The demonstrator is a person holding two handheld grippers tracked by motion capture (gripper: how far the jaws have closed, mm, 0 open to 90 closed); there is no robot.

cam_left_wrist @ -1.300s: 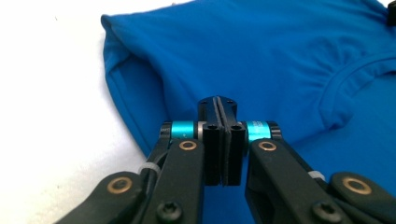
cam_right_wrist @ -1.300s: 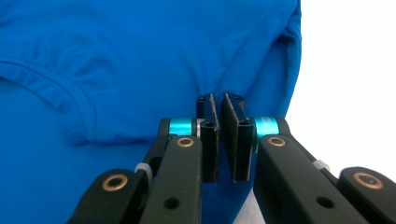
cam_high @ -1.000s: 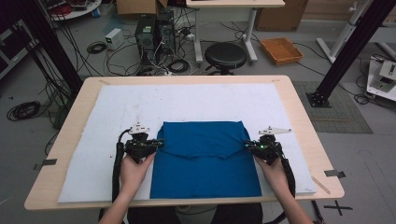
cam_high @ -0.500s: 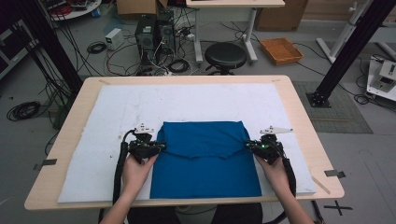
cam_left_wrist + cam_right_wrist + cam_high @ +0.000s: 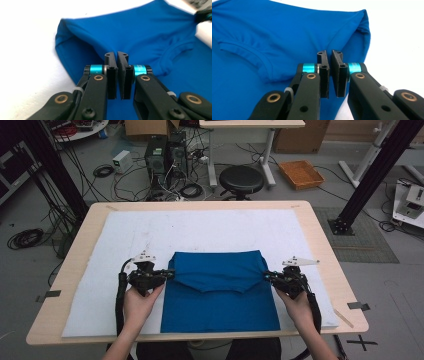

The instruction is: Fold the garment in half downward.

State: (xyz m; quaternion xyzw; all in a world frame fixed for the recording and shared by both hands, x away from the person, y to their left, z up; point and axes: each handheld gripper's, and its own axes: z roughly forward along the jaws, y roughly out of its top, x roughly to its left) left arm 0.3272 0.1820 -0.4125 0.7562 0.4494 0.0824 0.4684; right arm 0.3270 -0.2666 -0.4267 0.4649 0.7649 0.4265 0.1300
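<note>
A blue shirt (image 5: pixel 220 295) lies folded on the white mat (image 5: pixel 200 227), its upper layer turned down toward me so the collar curve (image 5: pixel 220 287) shows. My left gripper (image 5: pixel 169 274) is at the shirt's left edge and my right gripper (image 5: pixel 266 276) at its right edge. In the left gripper view the gripper (image 5: pixel 117 53) is shut, with the edge of the shirt (image 5: pixel 140 32) pinched at the jaw tips. In the right gripper view the gripper (image 5: pixel 328 52) is likewise shut on the fold of the shirt (image 5: pixel 274 30). Both hold the top layer slightly raised.
The mat covers most of the wooden table (image 5: pixel 322 250). Bare mat lies beyond the shirt and to both sides. On the floor behind the table are a black stool (image 5: pixel 241 179), computer cases (image 5: pixel 162 155) and cables. The right gripper (image 5: pixel 203 15) shows far off in the left gripper view.
Almost nothing has changed. Both grippers stay shut at the shirt's side edges, each perhaps a touch farther outward, and the shirt keeps its shape.
</note>
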